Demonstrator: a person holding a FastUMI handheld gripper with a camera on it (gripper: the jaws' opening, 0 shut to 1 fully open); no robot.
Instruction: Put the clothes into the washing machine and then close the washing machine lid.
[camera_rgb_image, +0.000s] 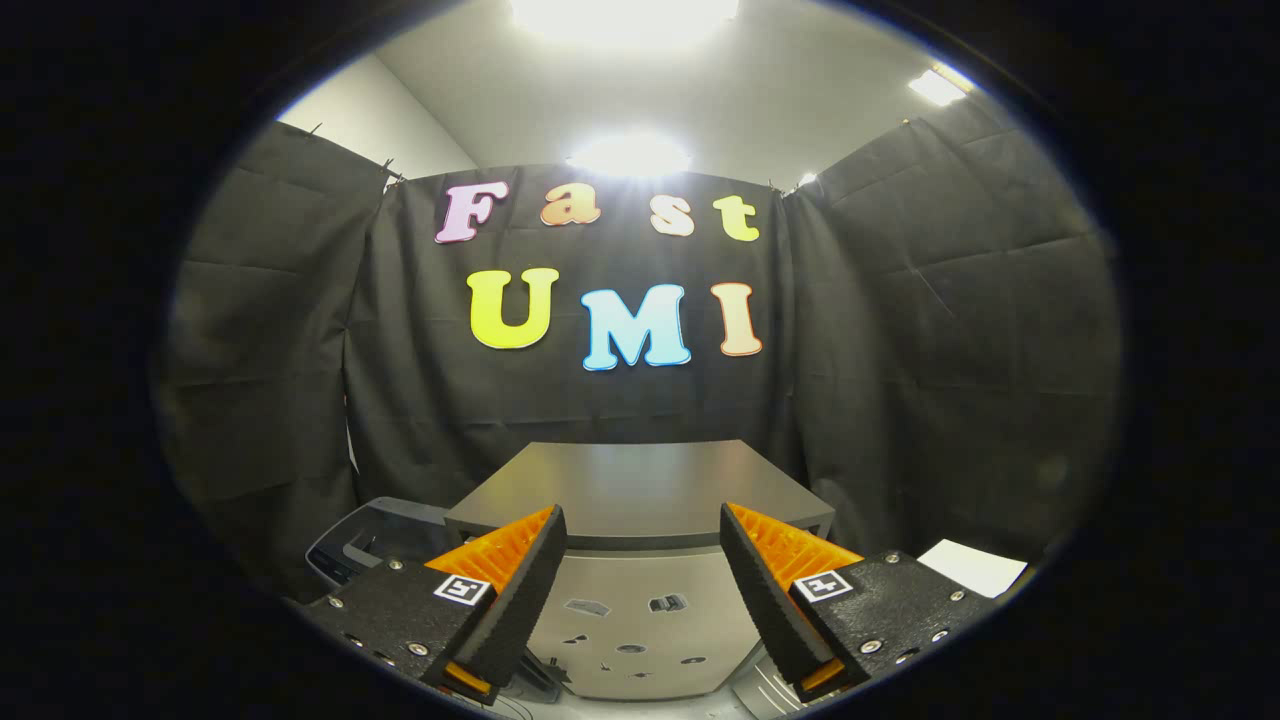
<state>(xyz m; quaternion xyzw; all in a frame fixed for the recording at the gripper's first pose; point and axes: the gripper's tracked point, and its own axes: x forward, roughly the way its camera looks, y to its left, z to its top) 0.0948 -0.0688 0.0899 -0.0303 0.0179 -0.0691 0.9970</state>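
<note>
Washing machine (640, 500): grey, lid raised, just ahead of and beyond the fingers.
Gripper (642, 545): fingers spread wide, holding nothing.
Paper sheet (975, 567): white, right of the machine.

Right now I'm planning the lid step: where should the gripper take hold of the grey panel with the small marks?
Likely its near edge, approached from the front. The grey panel lies flat-looking between the open gripper's fingers, and its far side runs under the grey table, so only the near edge looks free. Whether it is hinged cannot be told.
</note>
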